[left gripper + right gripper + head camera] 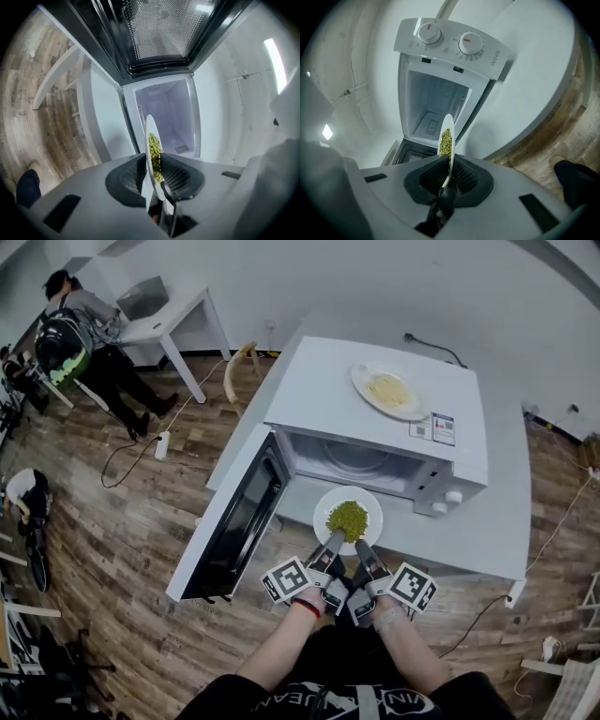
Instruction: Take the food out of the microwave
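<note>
A white plate [348, 514] heaped with green peas [348, 518] hangs in front of the open white microwave [375, 427], outside its cavity [352, 457]. Both grippers pinch the plate's near rim side by side. My left gripper [329, 547] is shut on the plate [151, 154], seen edge-on between its jaws, with the peas [154, 151] on its right face. My right gripper [365, 555] is shut on the same plate [447, 145], with the peas [446, 140] on its left face. In both gripper views the cavity behind the plate holds nothing.
The microwave door [232, 521] hangs open to the left, close beside the plate. A second plate of pale food [389, 391] rests on the microwave's top. The white table [487, 531] carries the microwave. A person [80, 338] stands by a far table at the upper left.
</note>
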### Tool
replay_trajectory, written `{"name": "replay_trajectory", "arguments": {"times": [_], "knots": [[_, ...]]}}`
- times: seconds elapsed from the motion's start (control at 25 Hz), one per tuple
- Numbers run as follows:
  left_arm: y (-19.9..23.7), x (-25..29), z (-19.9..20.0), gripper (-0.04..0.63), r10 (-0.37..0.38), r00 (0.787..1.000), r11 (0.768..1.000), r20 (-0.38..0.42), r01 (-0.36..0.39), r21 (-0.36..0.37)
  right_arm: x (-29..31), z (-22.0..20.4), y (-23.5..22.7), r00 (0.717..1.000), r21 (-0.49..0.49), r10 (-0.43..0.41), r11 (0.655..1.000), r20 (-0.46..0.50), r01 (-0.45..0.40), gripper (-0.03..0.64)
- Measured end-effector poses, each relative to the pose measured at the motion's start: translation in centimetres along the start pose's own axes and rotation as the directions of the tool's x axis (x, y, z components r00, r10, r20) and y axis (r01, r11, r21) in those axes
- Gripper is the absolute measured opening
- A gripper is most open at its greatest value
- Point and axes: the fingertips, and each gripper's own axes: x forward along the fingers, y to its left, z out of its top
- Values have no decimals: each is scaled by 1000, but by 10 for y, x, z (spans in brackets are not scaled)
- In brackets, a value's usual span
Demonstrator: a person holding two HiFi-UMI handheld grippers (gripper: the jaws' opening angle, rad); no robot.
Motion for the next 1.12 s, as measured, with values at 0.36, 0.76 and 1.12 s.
{"name": "replay_trajectory", "arguments": {"times": [0.36,0.76,1.12], "knots": [[-2,-24,-18,94,-5,1000,1000,-13,5,-5,-23,-20,0,1000,13,0,1000,12,-1,43],[2,-53,-39,94,4,999,1000,-37,-4,-16,-49,-47,-6,999,31,-23,999,23,22,43],[2,-68,-51,94,3,998,1000,-57,-4,-16,-63,-59,-9,999,37,-31,999,37,29,44]]}}
